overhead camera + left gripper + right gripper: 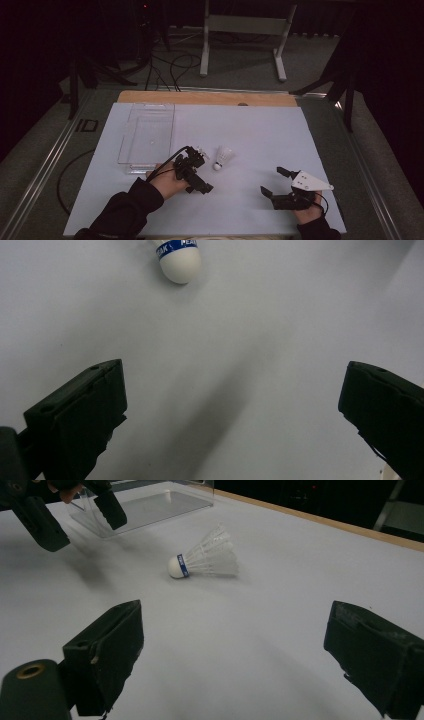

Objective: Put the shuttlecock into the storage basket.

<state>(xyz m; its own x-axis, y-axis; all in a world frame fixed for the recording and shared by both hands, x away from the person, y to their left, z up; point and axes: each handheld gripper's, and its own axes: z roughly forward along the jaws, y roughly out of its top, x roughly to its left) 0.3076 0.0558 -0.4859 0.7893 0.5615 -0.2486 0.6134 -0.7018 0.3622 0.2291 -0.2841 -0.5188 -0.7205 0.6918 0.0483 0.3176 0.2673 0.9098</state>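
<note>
Right, white table (250,130) with little on it: a shuttlecock (223,157) lies on its side near the middle, cork end toward the near edge, feathers pointing away. Nothing stands between it and either tool. Left gripper (199,172) hangs just left of the shuttlecock, jaws spread wide and holding nothing; in the left gripper view the cork tip (179,260) sits beyond the open jaws, not touching them. Right gripper (272,181) waits well apart at the near right, jaws also wide, nothing between them. Far left, a clear plastic tray (131,145) rests on the table, nothing inside it.
</note>
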